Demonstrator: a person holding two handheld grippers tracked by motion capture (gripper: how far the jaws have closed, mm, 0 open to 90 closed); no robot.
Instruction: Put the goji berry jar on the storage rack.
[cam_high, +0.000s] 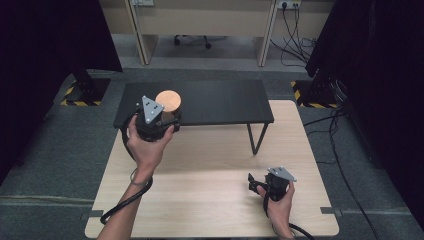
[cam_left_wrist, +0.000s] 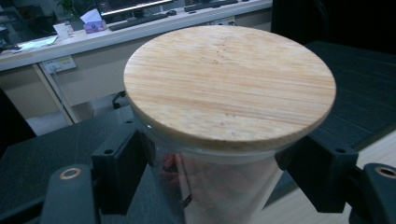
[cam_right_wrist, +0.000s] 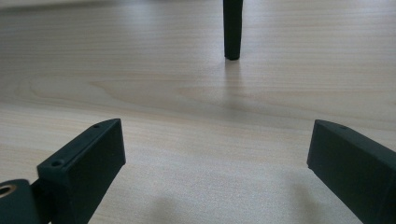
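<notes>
a person's left claw (cam_high: 159, 119) is clamped around a clear glass jar (cam_left_wrist: 224, 186) just below its round wooden lid (cam_left_wrist: 229, 84), holding it at the front edge of a low black shelf (cam_high: 220, 102) standing on the pale wooden table (cam_high: 210, 200). something reddish sits inside the jar — too blurred to name. the right claw (cam_high: 255, 184) rests spread wide near the table, grasping nothing. to place the jar well, keep it upright and lower it flat before letting go.
</notes>
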